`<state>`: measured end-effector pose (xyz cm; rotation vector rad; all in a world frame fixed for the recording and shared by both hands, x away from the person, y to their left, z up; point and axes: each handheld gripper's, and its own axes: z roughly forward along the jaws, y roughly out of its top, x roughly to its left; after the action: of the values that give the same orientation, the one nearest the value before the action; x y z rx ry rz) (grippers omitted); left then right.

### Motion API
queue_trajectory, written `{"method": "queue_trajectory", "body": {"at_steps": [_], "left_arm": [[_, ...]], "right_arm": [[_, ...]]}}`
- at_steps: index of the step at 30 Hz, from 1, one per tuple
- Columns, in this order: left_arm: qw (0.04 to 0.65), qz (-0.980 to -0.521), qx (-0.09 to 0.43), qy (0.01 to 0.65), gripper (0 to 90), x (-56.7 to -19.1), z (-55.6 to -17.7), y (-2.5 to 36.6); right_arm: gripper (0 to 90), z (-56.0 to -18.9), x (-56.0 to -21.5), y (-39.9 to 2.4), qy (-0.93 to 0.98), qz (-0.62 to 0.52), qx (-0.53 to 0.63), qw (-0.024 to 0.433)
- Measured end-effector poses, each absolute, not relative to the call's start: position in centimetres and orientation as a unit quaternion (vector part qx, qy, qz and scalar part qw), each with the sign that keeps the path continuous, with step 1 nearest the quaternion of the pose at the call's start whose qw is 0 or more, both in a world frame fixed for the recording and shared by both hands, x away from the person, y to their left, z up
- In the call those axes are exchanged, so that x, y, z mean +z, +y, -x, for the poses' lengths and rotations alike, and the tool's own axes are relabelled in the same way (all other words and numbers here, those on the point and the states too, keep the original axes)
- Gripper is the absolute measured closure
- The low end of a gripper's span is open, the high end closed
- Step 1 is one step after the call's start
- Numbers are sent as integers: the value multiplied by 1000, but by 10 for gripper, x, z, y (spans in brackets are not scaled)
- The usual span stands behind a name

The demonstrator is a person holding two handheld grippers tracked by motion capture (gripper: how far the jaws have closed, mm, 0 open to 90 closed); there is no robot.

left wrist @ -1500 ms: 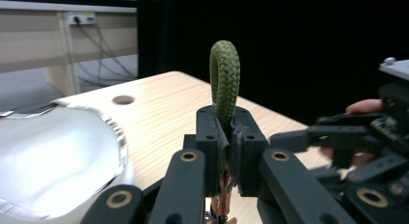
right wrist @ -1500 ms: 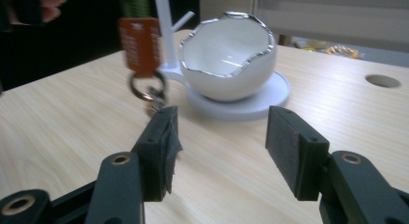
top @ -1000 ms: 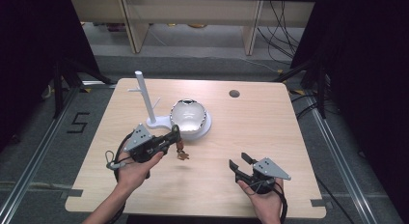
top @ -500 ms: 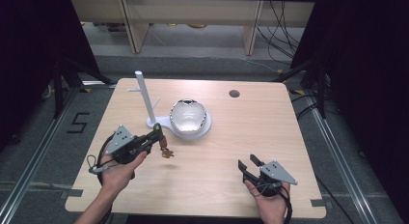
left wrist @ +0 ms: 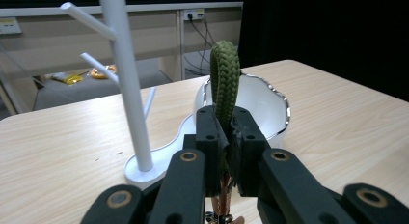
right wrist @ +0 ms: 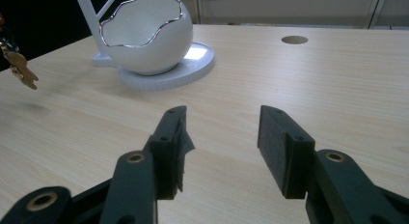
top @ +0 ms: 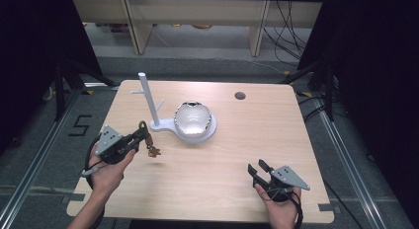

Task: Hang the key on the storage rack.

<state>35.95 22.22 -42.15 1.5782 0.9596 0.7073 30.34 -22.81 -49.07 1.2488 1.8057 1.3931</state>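
Left claw [top: 140, 138] is clamped tight on the green braided keychain loop [left wrist: 224, 79], keys dangling at left-centre just short of the white stand [top: 147, 98], so hanging it is still to do, while the right claw [top: 258, 168] sits half-open, just been closing on nothing.

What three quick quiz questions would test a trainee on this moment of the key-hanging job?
1. True or false: the left gripper is shut on the green braided strap.
2. What dangles under that strap? A) keys B) a spoon C) a battery
3. Is anything between the right gripper's fingers?

Key: 1 true. 2 A, the keys. 3 No; its jaws have just been closing on nothing, above the bare table.
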Motion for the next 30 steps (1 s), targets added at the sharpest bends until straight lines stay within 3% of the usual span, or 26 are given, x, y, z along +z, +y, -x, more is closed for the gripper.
{"method": "queue_trajectory", "body": {"at_steps": [8, 30], "left_arm": [[542, -658, 311, 420, 832, -423, -367, 233], [528, -639, 344, 441, 831, -418, -380, 249]], "right_arm": [[558, -302, -489, -226, 665, -475, 523, 244], [588, -300, -489, -228, 677, -463, 515, 251]]}}
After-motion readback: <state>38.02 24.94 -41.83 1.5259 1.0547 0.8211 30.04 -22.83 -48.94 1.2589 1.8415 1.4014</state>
